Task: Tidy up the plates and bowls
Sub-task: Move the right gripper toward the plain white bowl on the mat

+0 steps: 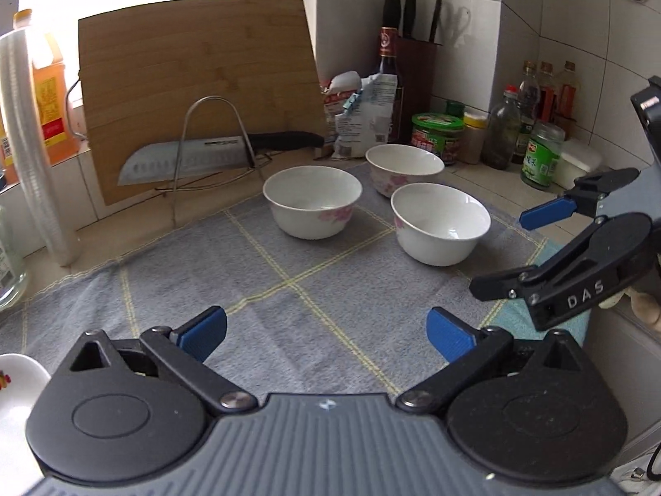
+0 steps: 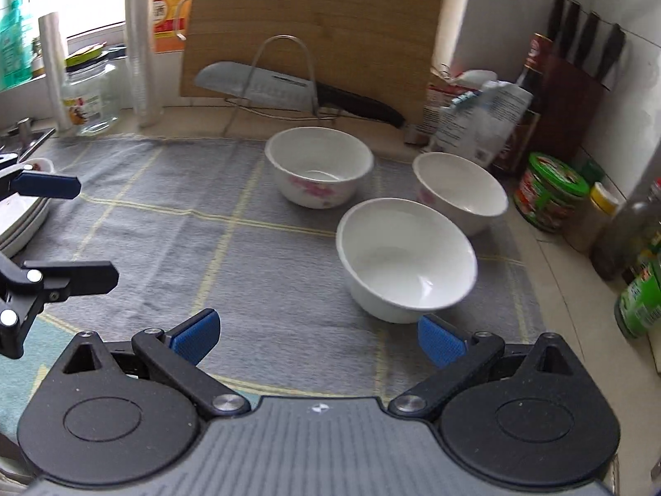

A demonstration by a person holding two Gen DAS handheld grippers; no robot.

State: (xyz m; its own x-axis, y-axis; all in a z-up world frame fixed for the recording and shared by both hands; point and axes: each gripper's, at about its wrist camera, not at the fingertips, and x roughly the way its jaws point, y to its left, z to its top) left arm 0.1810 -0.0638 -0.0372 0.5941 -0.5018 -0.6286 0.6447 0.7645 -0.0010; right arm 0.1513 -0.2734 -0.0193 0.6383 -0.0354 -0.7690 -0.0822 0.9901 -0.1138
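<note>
Three white bowls (image 2: 407,258) stand separate, unstacked, on the grey cloth (image 1: 289,310); plates (image 2: 20,215) look stacked at its left edge. Judged: plates done, bowls left. Left gripper (image 1: 326,332) spread wide, empty, bowls well ahead. Right gripper (image 2: 316,337) spread wide, empty; nearest bowl just beyond its right finger.

cutting board (image 1: 198,82), cleaver (image 1: 181,161), knife block (image 1: 415,70)
</note>
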